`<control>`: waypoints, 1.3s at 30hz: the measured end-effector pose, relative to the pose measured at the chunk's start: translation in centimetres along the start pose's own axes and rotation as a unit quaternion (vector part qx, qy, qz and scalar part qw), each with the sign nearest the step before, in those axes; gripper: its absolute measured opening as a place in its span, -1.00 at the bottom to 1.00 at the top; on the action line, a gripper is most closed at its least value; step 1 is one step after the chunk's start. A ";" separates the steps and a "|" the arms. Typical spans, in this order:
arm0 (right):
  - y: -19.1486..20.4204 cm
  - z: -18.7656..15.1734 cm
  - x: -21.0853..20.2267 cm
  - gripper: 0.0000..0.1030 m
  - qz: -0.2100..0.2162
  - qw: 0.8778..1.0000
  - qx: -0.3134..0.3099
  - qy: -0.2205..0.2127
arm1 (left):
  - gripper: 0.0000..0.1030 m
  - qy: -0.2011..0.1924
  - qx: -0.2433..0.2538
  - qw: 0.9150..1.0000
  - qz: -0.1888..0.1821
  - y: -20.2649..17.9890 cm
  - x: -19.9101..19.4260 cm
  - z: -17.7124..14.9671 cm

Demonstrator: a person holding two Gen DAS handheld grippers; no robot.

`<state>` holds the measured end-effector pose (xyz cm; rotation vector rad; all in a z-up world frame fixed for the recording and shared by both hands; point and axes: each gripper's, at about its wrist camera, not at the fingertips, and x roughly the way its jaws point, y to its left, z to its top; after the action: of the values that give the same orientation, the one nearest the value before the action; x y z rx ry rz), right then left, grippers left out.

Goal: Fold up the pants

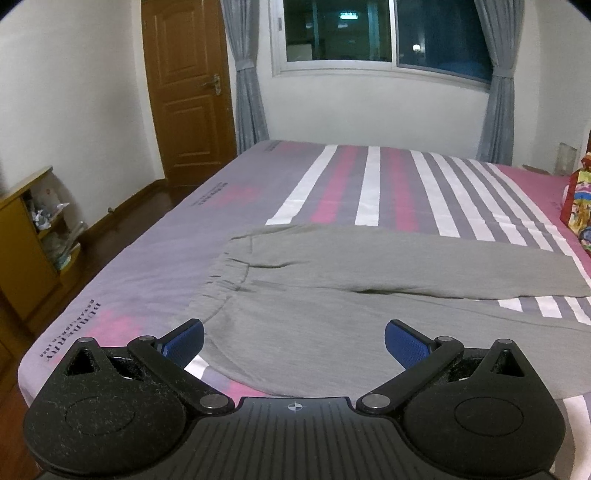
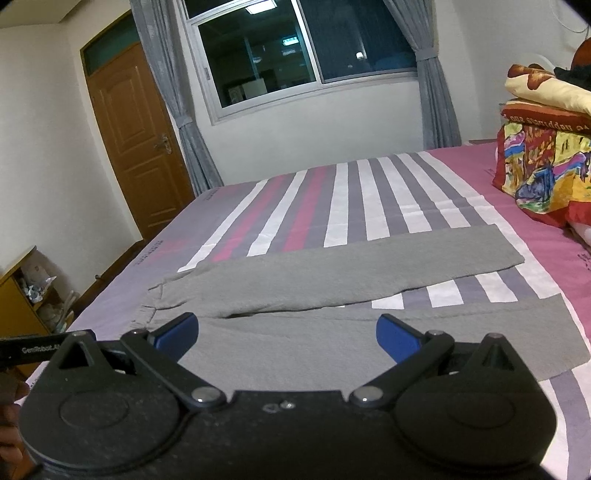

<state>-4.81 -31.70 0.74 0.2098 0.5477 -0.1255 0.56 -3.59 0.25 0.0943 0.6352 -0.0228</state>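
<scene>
While both grippers hover over the near edge of the bed, I read the job as not yet begun: the grey pants (image 1: pixel 332 280) lie flat and unfolded on the striped sheet (image 1: pixel 369 184), waistband toward 9 o'clock and the two legs running out toward 3 o'clock, splayed apart in a narrow V. My left gripper (image 1: pixel 294 341) has its jaws spread wide and holds nothing; it hangs over the near hip by the waistband. My right gripper (image 2: pixel 287 334) is likewise wide open and empty, above the near leg.

To do the first fold well, I judge I should pinch the near leg at two places, waistband corner with the left and further along the leg with the right, lift both together, and lay it over the far leg so the seams meet. The knit looks soft and may sag between grips.

Beyond, a window (image 1: pixel 369 33) with grey curtains sits at 12 o'clock, a wooden door (image 1: pixel 188 81) at 10, and bright folded bedding (image 2: pixel 543 155) at 2.
</scene>
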 end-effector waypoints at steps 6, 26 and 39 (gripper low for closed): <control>0.6 0.4 0.4 1.00 -0.003 0.999 -0.024 -0.021 | 1.00 -0.001 0.002 1.000 0.003 0.1 0.7 0.3; 3.7 1.6 6.6 0.93 0.048 0.994 -0.089 -0.035 | 1.00 0.012 0.014 0.999 0.035 2.1 8.4 2.7; 7.5 3.8 16.9 0.72 0.106 0.985 -0.136 -0.002 | 1.00 0.045 0.015 0.997 0.057 4.2 19.5 6.4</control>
<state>12.73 -26.35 -3.74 -0.0003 0.5292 0.1554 20.29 0.18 -5.86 0.1613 0.7183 0.0824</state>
